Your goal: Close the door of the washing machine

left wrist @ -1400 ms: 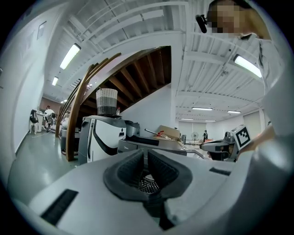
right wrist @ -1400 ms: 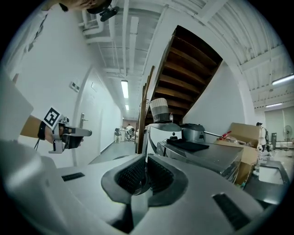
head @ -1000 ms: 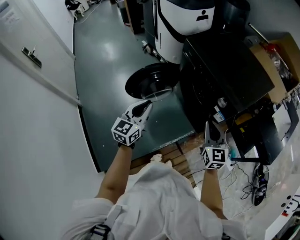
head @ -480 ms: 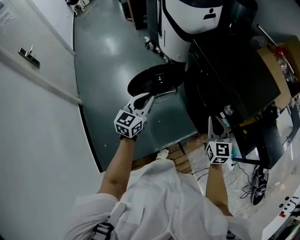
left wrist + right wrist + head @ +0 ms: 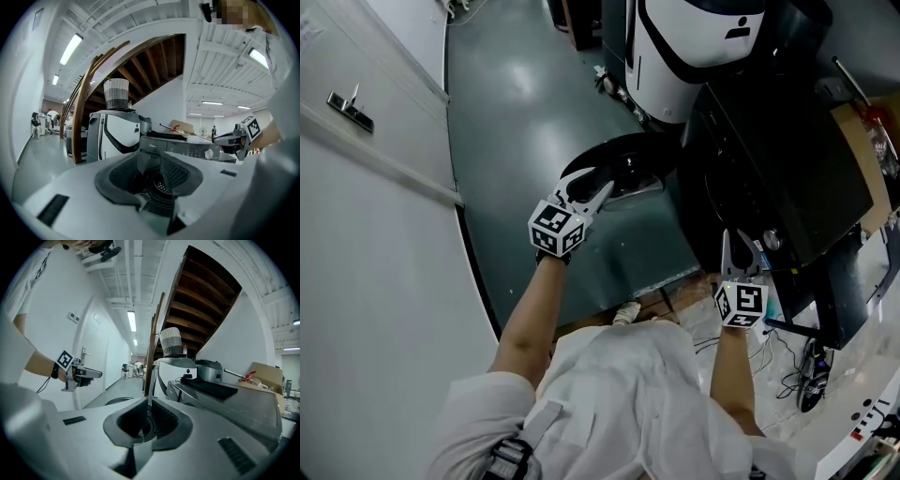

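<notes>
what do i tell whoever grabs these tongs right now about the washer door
Left tongs: jaws slightly apart, nothing between them, at the near rim of the door. Contact can't be confirmed.
Right tongs: jaws together, empty, held by the washing machine near its knob.
Door: swung wide open, out to the left of the machine.
Done: nothing yet; the door is not shut.
Left: probably push the door round with the left tongs until it closes against the machine.

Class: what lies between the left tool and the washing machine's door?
Nothing: in the head view, the left tool sits right at the open door.
</notes>
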`<control>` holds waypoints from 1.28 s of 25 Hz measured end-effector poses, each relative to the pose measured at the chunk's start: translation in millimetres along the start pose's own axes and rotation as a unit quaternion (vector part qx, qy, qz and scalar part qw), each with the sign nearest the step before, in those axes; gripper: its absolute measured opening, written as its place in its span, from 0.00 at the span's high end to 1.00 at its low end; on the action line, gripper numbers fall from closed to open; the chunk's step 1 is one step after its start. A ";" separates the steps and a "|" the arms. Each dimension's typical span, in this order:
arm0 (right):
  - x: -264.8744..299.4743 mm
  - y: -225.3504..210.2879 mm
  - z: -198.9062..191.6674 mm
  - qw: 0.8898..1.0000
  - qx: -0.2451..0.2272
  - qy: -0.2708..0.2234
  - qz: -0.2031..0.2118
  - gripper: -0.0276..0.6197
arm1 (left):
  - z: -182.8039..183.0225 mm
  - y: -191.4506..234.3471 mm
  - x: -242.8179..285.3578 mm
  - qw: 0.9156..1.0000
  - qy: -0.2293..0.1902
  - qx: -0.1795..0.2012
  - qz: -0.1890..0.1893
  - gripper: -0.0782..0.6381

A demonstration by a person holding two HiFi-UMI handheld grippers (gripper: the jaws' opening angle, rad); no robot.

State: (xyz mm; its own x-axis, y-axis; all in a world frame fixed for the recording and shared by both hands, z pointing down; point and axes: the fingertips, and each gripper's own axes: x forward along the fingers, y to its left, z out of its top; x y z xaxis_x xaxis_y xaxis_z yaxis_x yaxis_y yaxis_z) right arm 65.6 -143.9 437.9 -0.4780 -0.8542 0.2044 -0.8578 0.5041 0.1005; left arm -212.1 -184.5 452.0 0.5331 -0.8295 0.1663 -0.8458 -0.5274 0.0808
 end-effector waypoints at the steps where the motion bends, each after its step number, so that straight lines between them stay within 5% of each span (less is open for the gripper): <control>1: 3.9 0.7 -3.0 1.000 0.002 0.002 0.000 0.91 | -3.2 3.5 5.0 1.000 0.002 -0.002 -0.005 0.68; 15: 71.5 0.3 -26.7 0.999 0.014 0.017 0.044 0.91 | -70.9 65.0 80.2 0.993 0.104 0.055 -0.017 0.53; 21: 87.9 -4.6 -37.1 0.998 0.016 0.030 0.055 0.90 | -102.4 96.9 119.3 0.982 0.163 0.093 -0.025 0.44; 32: 94.3 -7.1 -46.8 0.997 0.019 0.038 0.071 0.90 | -156.8 129.9 165.4 0.956 0.264 0.124 -0.039 0.43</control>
State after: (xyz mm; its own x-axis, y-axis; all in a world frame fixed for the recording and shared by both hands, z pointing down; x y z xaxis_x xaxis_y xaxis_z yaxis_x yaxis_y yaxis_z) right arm 35.4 -222.1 502.0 -0.5811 -0.7614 0.2872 -0.7893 0.6133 0.0287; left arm -237.1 -361.4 644.1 0.4546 -0.6115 0.6477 -0.7373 -0.6663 -0.1115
